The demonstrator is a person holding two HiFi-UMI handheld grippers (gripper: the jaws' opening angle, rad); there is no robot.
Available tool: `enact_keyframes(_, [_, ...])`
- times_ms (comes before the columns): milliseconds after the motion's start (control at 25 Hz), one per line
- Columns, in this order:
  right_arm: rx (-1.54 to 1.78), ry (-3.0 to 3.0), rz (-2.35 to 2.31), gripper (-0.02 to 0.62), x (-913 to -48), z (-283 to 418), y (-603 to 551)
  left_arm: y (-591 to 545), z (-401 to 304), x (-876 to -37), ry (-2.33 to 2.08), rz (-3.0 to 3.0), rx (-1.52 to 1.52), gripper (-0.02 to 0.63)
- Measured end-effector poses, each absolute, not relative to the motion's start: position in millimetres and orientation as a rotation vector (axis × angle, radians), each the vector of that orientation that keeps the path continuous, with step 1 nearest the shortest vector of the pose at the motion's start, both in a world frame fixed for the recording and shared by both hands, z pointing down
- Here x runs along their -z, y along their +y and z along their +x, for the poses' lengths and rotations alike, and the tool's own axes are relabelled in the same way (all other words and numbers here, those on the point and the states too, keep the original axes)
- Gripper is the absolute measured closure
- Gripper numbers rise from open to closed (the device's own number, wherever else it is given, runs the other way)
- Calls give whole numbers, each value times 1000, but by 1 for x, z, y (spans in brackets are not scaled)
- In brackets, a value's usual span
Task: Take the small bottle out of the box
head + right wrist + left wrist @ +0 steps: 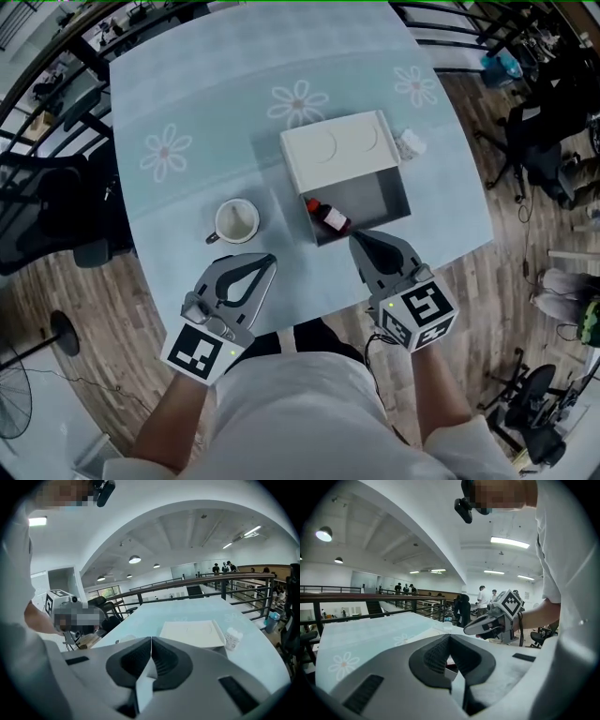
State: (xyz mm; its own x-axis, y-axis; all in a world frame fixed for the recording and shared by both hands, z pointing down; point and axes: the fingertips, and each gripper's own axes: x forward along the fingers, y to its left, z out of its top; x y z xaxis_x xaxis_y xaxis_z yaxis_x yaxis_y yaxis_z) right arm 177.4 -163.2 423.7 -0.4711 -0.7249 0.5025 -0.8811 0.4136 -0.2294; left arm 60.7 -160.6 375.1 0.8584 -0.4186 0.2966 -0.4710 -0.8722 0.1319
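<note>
A white box (pixel 401 190) stands open at the middle of the table, its lid (pixel 339 146) leaning back. Inside, at the left, lies a small dark bottle (pixel 331 217) with a red cap. My right gripper (pixel 353 237) is shut and empty, its tips at the box's near edge, just right of the bottle. My left gripper (pixel 271 259) is shut too, holding nothing, over the cloth left of the box. In the right gripper view the shut jaws (pixel 151 638) point at the lid (pixel 191 633). The left gripper view shows its jaws (pixel 449 636) meeting at a seam.
A white mug (pixel 236 221) stands left of the box, just beyond my left gripper. A small white container (pixel 411 142) sits at the box's far right corner, also (pixel 233 638). The pale blue flowered cloth (pixel 187 112) covers the table; railings and chairs surround it.
</note>
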Motion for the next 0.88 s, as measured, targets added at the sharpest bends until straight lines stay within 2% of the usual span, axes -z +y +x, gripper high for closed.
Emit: enact_keyframes(880, [-630, -2227, 1082, 572, -500, 173, -212, -198, 61, -421, -804, 2710, -395, 600])
